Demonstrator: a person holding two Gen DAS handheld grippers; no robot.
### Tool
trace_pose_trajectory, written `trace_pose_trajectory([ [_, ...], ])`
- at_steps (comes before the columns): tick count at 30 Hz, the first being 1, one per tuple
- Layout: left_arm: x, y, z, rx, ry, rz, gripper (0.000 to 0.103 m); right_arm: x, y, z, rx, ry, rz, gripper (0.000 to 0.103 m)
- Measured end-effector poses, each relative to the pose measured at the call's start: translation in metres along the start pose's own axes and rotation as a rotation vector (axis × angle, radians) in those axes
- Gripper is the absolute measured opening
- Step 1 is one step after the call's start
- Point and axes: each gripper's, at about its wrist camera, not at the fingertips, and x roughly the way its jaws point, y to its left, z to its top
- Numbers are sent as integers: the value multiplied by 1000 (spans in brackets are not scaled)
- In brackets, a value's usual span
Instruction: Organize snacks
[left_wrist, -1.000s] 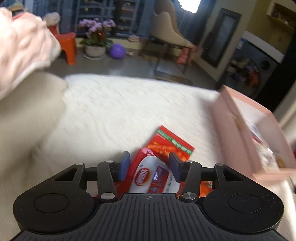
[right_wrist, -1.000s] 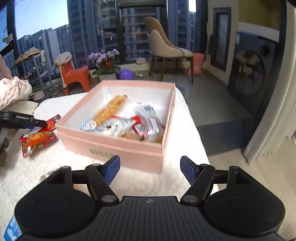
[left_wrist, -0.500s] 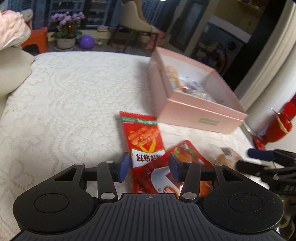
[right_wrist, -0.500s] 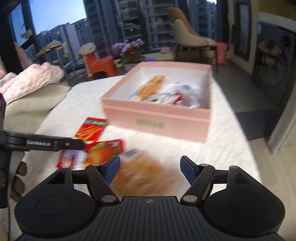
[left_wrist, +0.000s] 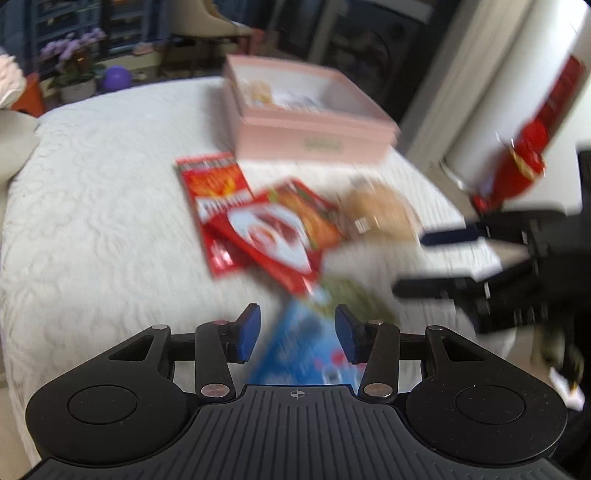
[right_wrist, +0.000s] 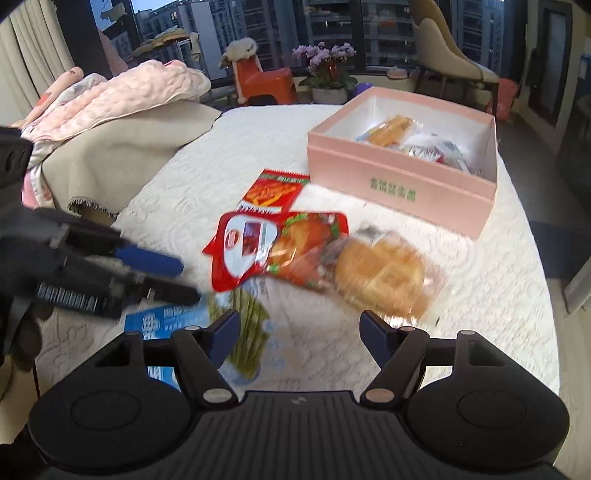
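Both hand-held grippers, left and right, hover spread and empty over loose snack packets on the table, near the pink box. The overlapping packets may snag together, and the waffle pack could be crushed.

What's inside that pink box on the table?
The pink box is open and holds several wrapped snacks: a long golden one against the far wall and clear and red wrappers beside it. Anything beneath that pile, or behind the near wall, is hidden.
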Motion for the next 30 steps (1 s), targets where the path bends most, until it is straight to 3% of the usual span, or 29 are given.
trace_pose_trajectory([
  [3, 3, -14, -19, 57, 25, 50, 49, -1, 2, -10, 8, 6, -10, 72],
  [7, 2, -20, -29, 48, 4, 90, 50, -2, -2, -19, 26, 10, -48, 71],
  [14, 7, -37, -30, -13, -11, 54, 47, -7, -18, -29, 106, -9, -103, 69],
  [23, 44, -80, -4, 6, -17, 3, 44, -27, -36, -43, 162, -47, -114, 67],
  [30, 70, -83, 22, -30, -89, 2, 47, -39, -72, -52, 263, -99, -276, 67],
])
